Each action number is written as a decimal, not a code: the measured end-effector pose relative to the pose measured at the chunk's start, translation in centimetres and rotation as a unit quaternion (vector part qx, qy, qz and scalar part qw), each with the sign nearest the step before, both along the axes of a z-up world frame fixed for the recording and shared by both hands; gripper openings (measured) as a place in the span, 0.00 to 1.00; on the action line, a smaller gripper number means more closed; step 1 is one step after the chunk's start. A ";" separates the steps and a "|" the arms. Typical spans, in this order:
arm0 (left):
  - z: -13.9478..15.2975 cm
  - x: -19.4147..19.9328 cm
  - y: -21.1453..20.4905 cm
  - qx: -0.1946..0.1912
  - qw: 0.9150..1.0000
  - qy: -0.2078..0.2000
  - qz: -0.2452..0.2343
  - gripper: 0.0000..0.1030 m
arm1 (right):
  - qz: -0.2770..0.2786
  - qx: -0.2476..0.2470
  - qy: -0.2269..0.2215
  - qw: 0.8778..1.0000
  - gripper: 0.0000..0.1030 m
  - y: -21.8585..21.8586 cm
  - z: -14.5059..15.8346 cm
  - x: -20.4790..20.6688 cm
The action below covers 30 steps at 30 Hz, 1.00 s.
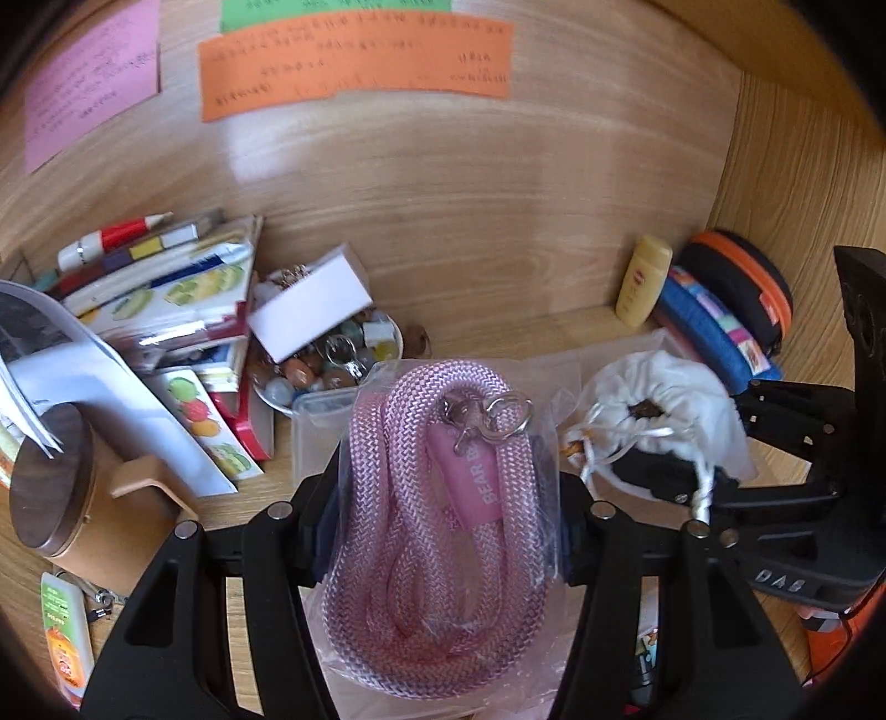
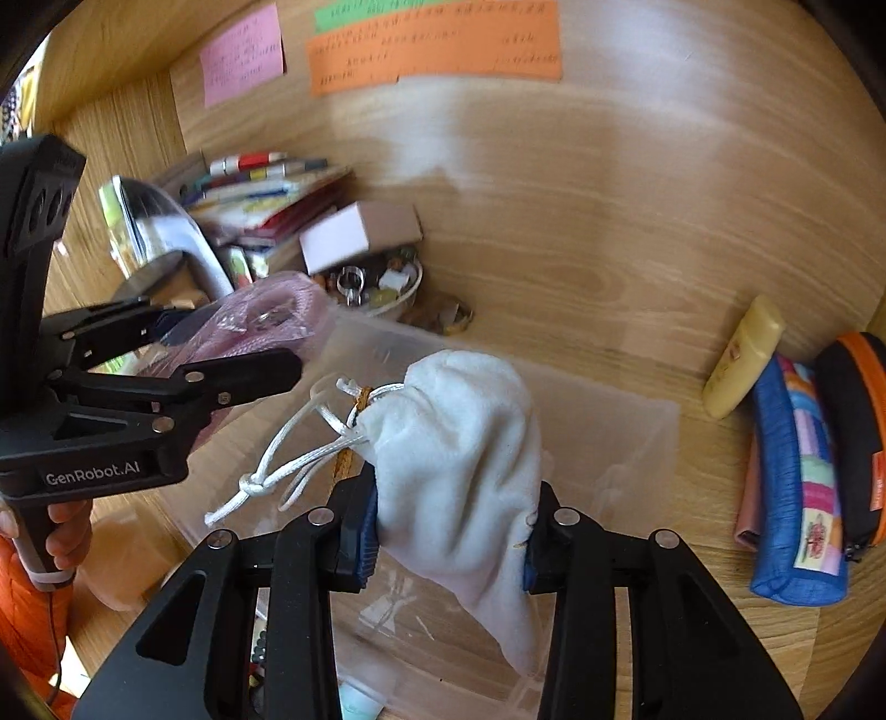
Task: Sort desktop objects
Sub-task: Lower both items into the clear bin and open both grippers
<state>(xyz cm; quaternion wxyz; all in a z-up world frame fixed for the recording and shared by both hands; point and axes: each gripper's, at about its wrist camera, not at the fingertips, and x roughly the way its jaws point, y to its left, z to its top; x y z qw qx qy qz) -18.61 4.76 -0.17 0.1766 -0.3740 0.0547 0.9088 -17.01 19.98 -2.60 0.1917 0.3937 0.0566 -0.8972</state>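
My left gripper is shut on a clear bag holding a coiled pink rope with a metal clasp, held above the desk. It also shows in the right wrist view, at the left, in the left gripper. My right gripper is shut on a white drawstring pouch, held over a clear plastic box. The pouch also shows in the left wrist view, at the right, with the right gripper on it.
A pile of books and pens, a bowl of stones with a white box on it, and a wooden lidded mug stand at the left. A yellow bottle and pencil cases lie at the right. Paper notes hang on the back wall.
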 end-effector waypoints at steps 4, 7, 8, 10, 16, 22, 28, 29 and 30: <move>-0.1 0.0 0.2 -0.006 1.000 -0.003 -0.007 0.56 | 0.009 0.015 -0.013 1.000 0.34 -0.6 -1.2 -0.1; -0.6 -0.3 0.6 -0.015 1.000 -0.017 -0.014 0.56 | 0.015 0.022 -0.018 0.999 0.34 -0.9 -1.8 0.0; -0.6 -0.3 0.7 -0.017 1.000 -0.018 -0.018 0.56 | 0.017 0.025 -0.019 0.999 0.34 -1.0 -2.0 0.0; -0.6 -0.3 1.1 -0.020 0.999 -0.021 -0.025 0.56 | 0.020 0.033 -0.021 0.999 0.34 -1.3 -2.3 0.0; -1.3 -0.7 1.9 -0.049 0.998 -0.039 -0.027 0.56 | 0.017 0.039 -0.032 0.999 0.34 -1.4 -3.0 -0.3; -1.7 -1.2 1.4 -0.045 0.997 -0.058 -0.026 0.59 | 0.011 0.034 -0.040 0.999 0.36 -1.2 -3.2 -0.5; -1.3 -0.4 1.5 -0.047 0.998 -0.034 -0.030 0.73 | 0.006 0.025 -0.052 0.998 0.46 -1.1 -3.5 -1.1; -1.3 -0.4 1.6 -0.050 0.998 -0.033 -0.030 0.73 | 0.007 0.024 -0.053 0.998 0.48 -1.1 -3.5 -1.1; -1.4 -0.4 1.6 -0.052 0.998 -0.032 -0.030 0.73 | 0.009 0.021 -0.054 0.998 0.50 -1.1 -3.4 -1.1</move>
